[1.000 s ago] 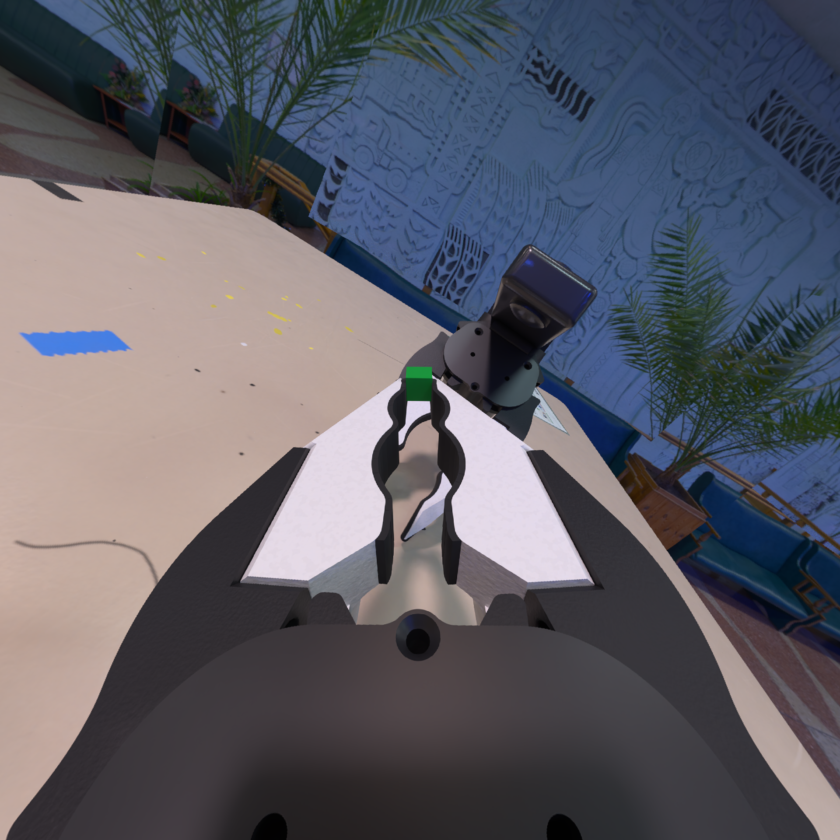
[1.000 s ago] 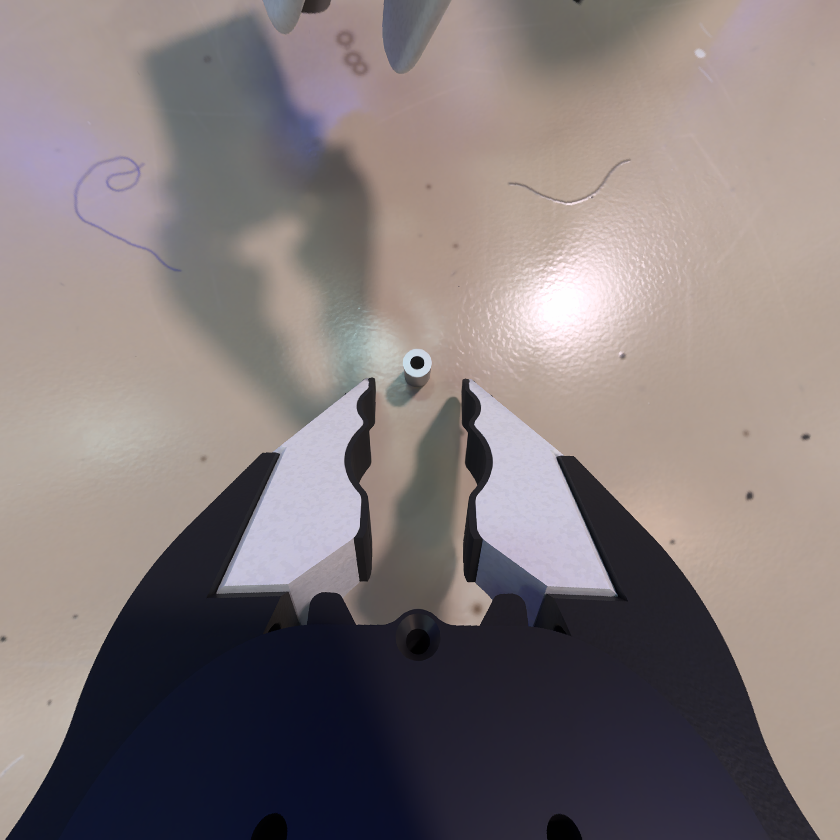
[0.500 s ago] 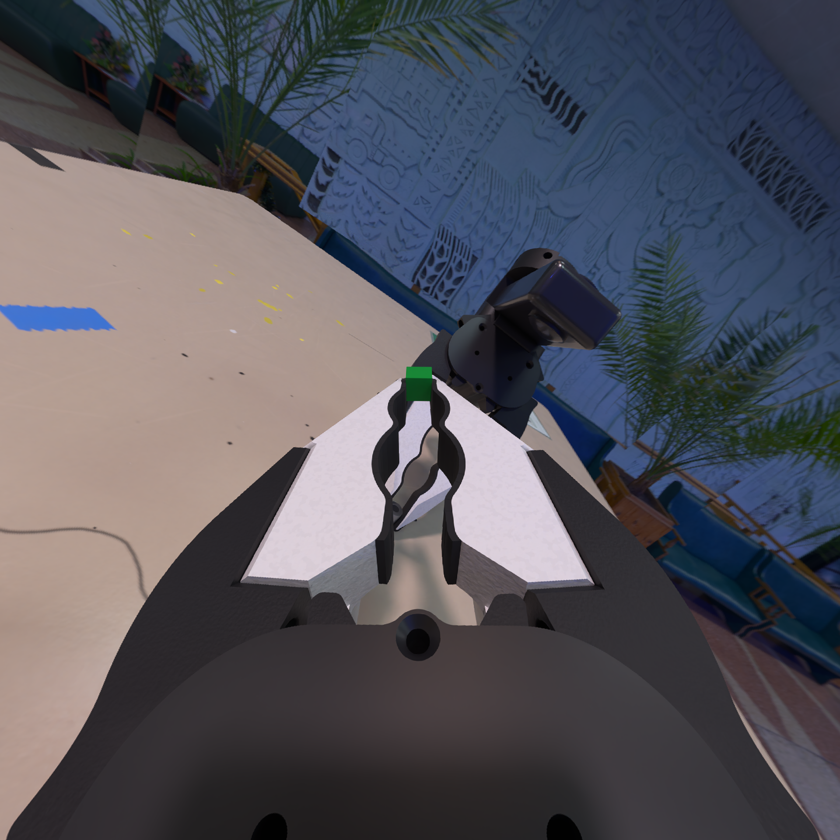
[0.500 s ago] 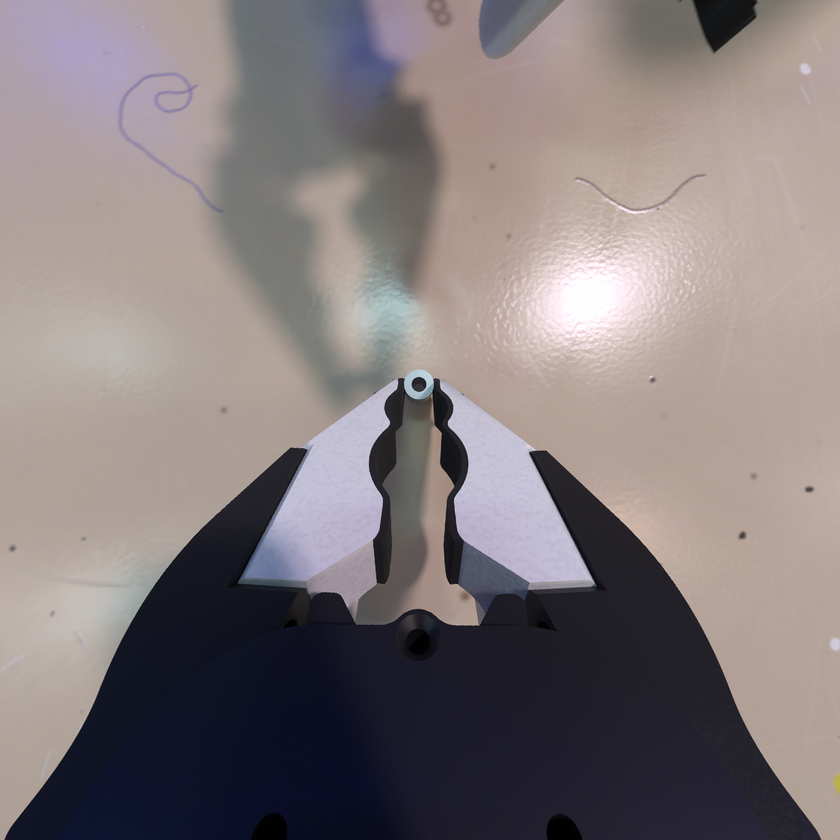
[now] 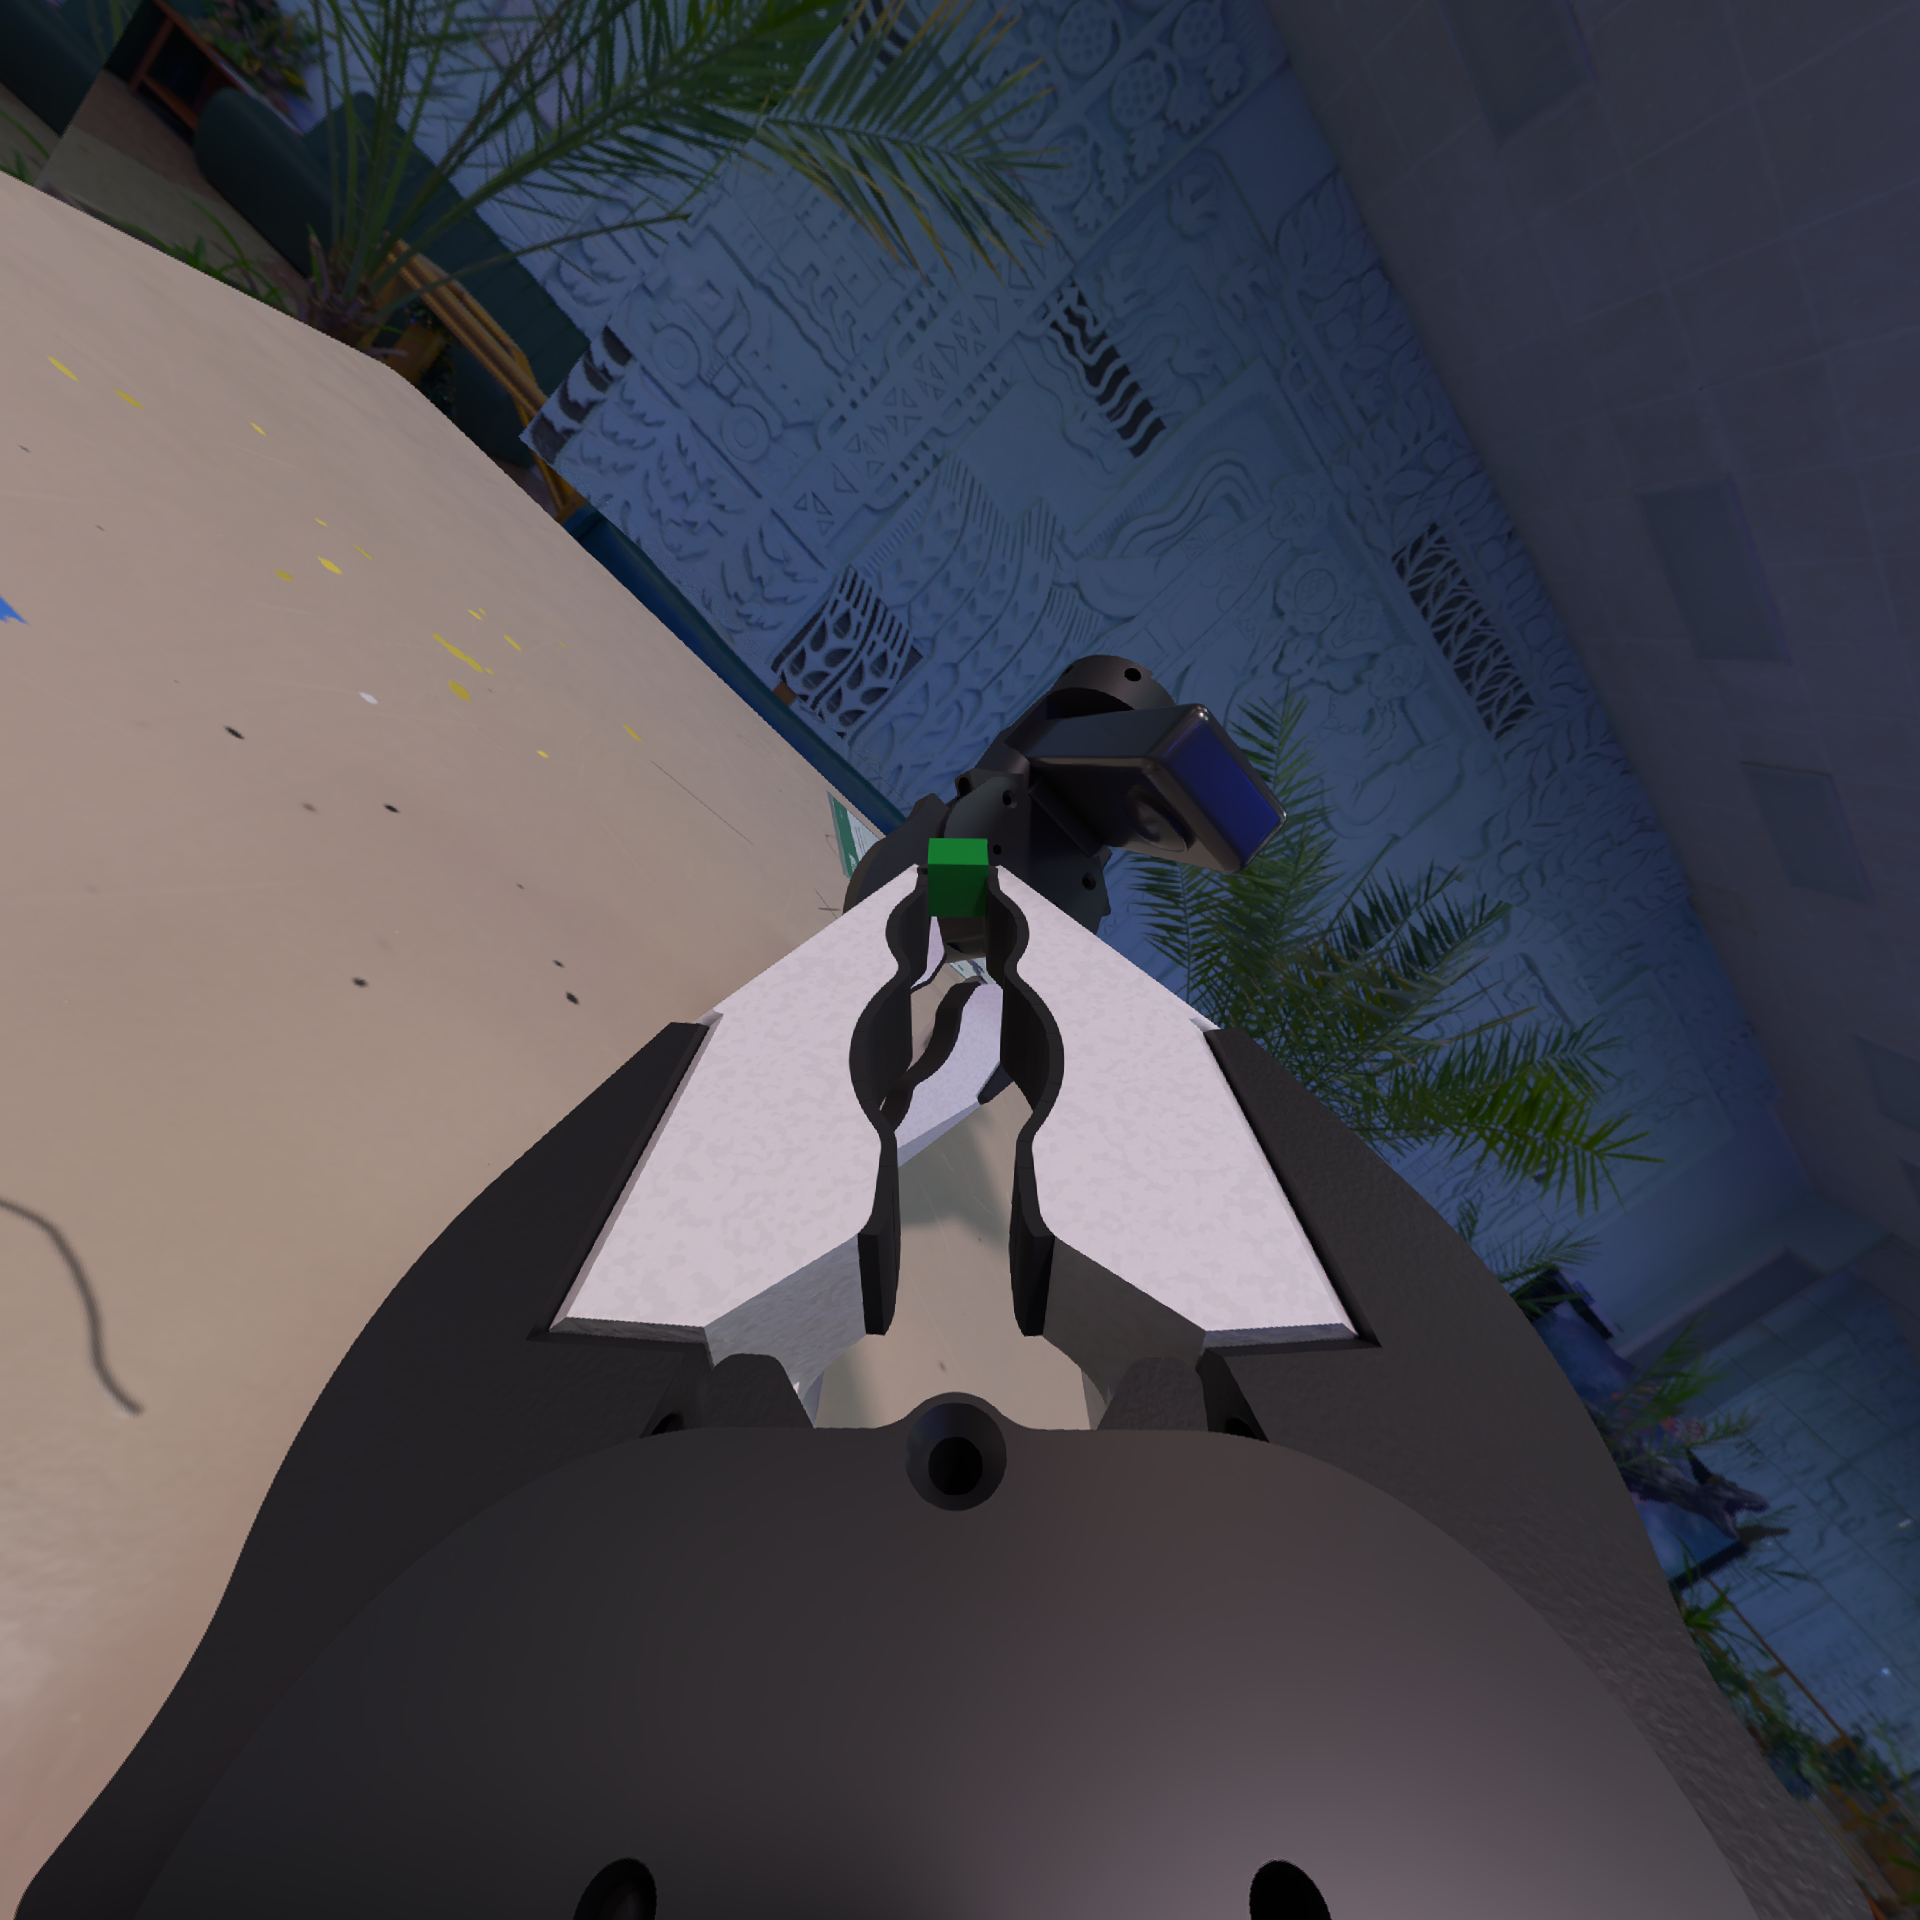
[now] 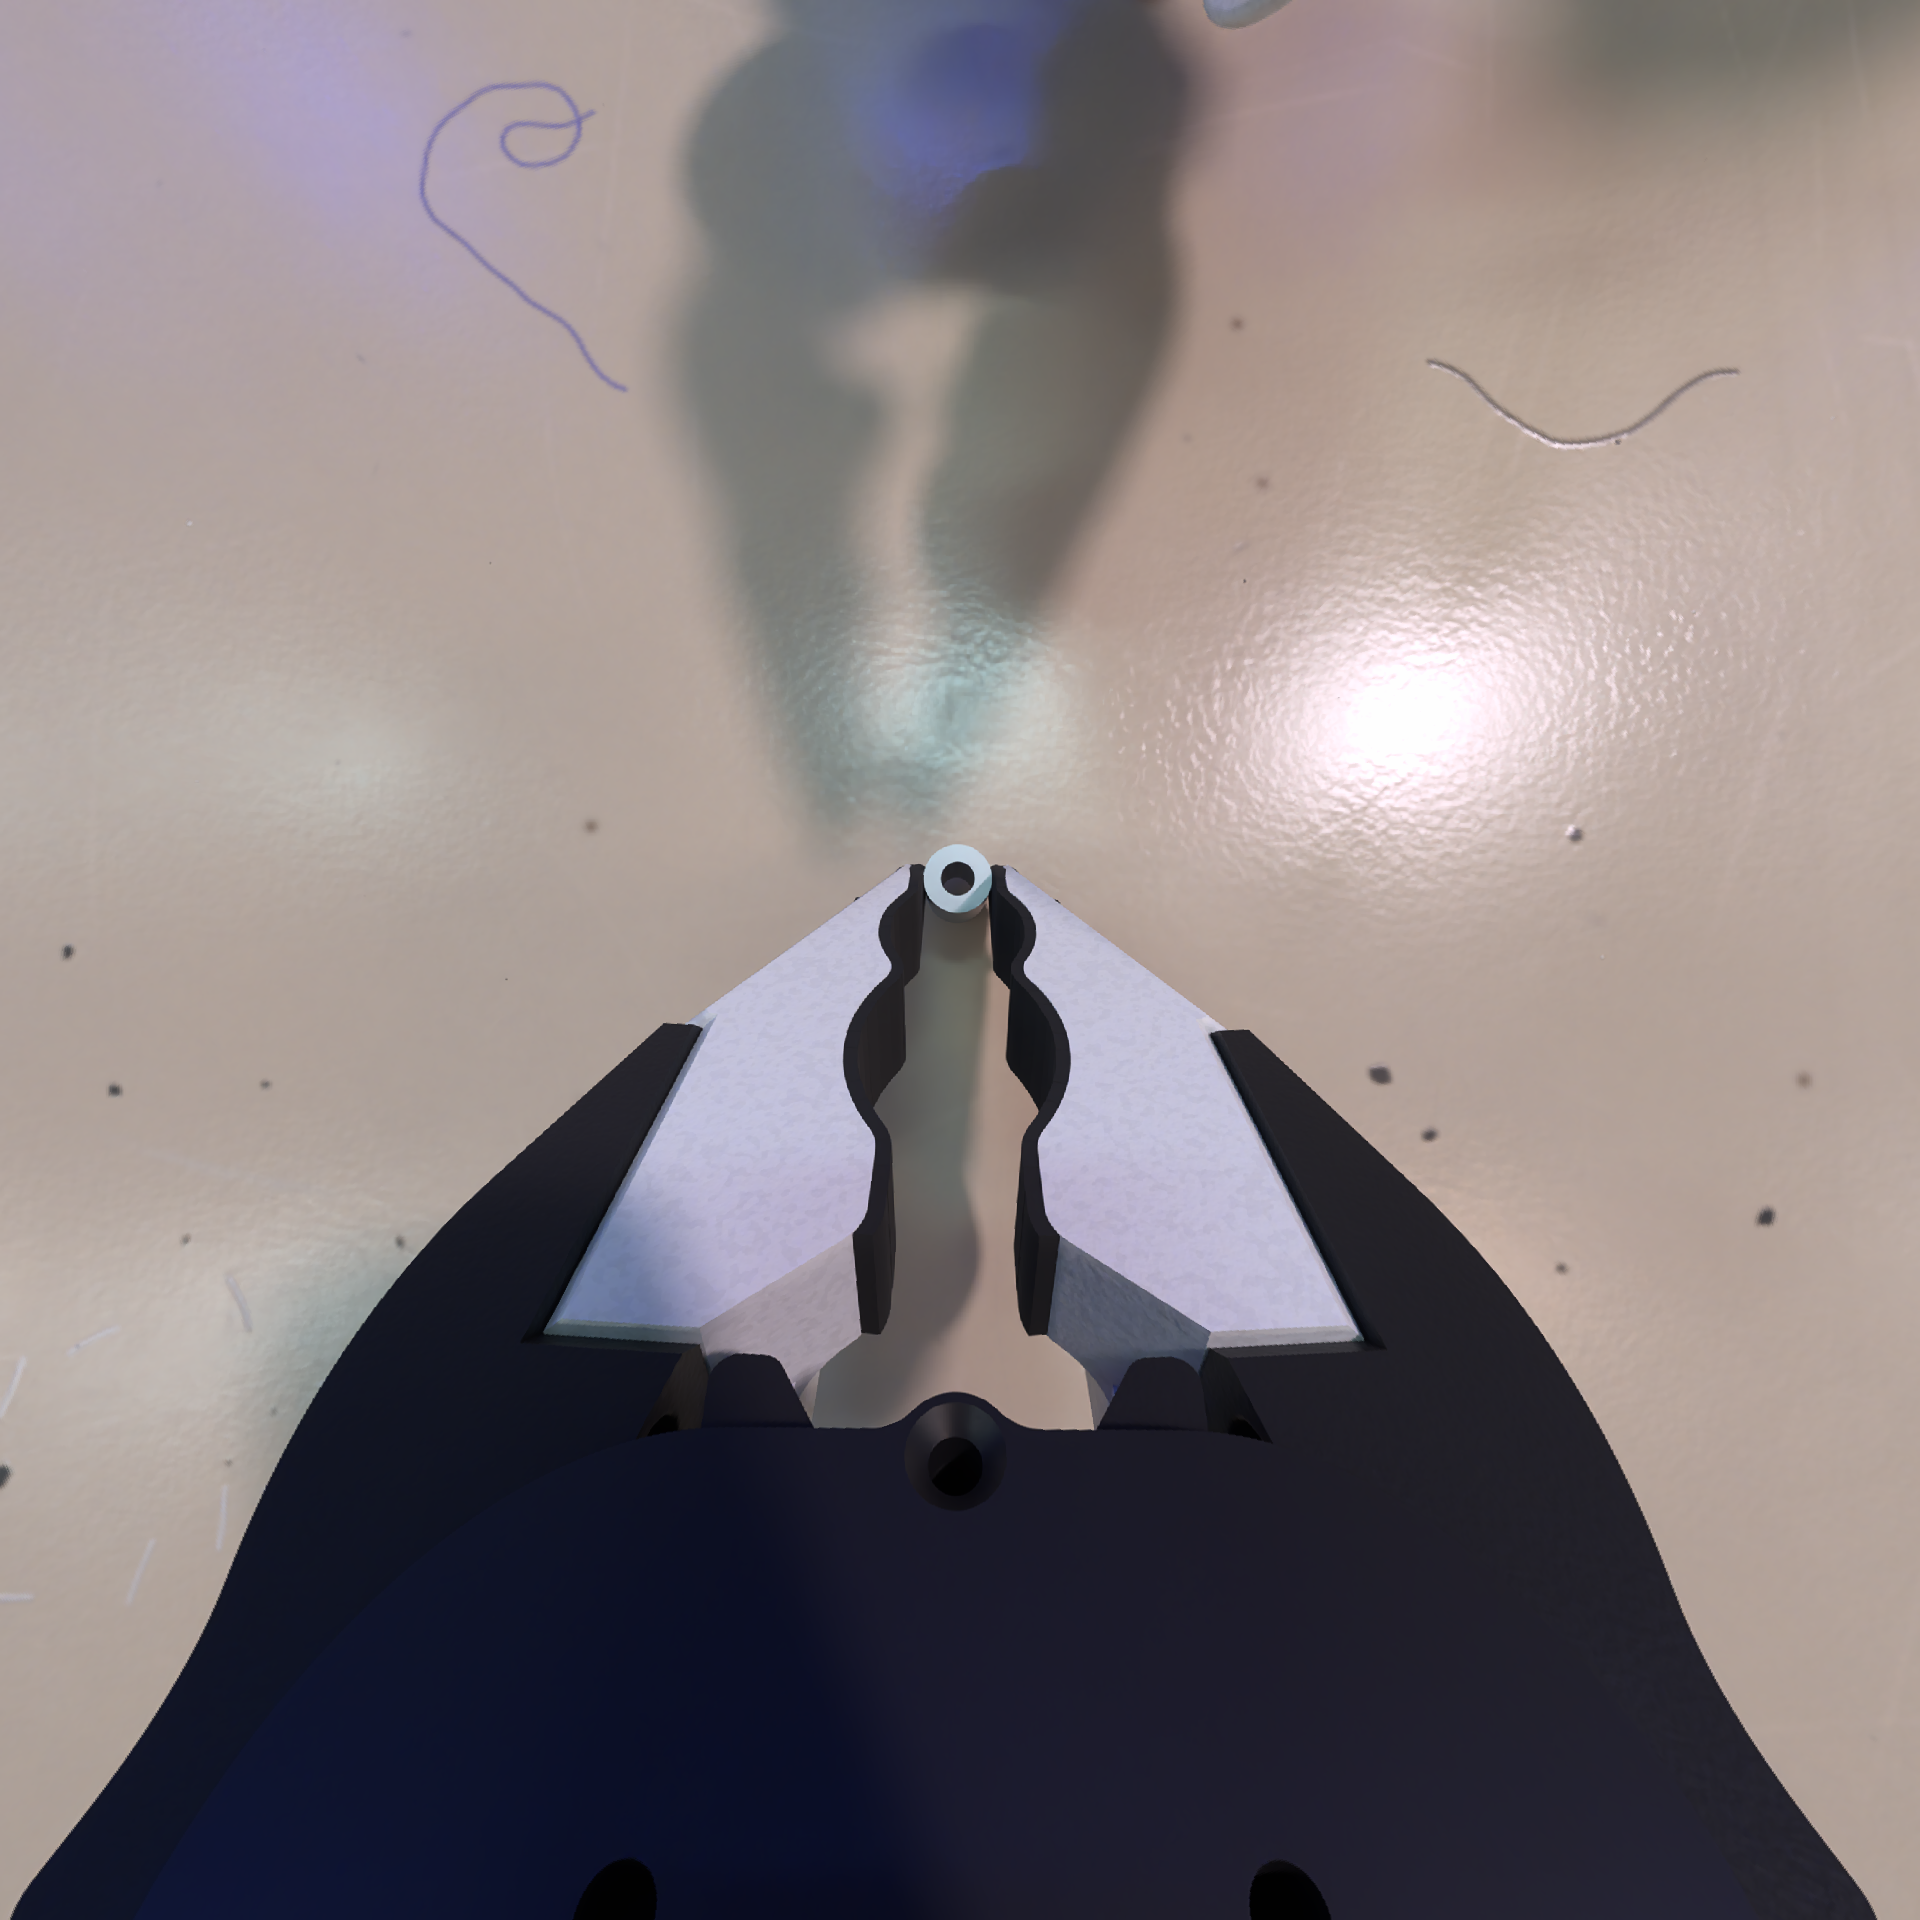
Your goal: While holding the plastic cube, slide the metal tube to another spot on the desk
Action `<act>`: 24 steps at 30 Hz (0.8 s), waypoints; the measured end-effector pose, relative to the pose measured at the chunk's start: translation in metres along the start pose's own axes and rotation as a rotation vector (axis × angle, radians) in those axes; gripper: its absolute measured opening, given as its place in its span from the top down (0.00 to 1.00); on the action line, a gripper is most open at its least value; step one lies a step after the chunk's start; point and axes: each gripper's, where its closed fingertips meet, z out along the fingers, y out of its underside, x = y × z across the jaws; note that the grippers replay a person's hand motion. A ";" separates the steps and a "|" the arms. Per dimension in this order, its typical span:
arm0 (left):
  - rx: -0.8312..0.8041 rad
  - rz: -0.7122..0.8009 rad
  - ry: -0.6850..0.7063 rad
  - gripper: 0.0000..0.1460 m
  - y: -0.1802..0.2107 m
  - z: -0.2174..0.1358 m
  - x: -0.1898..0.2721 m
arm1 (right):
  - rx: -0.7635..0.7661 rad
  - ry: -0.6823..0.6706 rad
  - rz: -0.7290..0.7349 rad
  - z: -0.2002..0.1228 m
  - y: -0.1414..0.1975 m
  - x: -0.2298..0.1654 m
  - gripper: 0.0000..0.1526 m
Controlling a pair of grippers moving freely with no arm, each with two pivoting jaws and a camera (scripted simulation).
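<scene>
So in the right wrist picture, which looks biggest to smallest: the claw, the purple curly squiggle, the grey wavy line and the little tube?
1. The right claw, though it is nearest the camera.
2 and 3. The purple squiggle and grey wavy line look about alike.
4. The metal tube, pinched at the claw's tips.

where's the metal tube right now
In the right wrist view the metal tube stands upright on the beige desk, pinched between the fingertips of the right gripper, just below the gripper's shadow.
</scene>
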 end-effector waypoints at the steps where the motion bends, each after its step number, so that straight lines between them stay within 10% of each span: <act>1: -0.001 0.001 -0.001 0.94 0.000 0.000 0.000 | 0.001 0.000 0.000 0.000 0.000 0.000 0.92; 17: -0.036 0.002 -0.029 0.94 0.007 0.002 -0.006 | -0.114 -0.073 -0.215 -0.005 0.012 -0.015 0.92; 24: -0.038 0.003 -0.038 0.94 0.007 0.002 -0.007 | -0.089 -0.043 -0.246 -0.014 0.009 0.001 0.72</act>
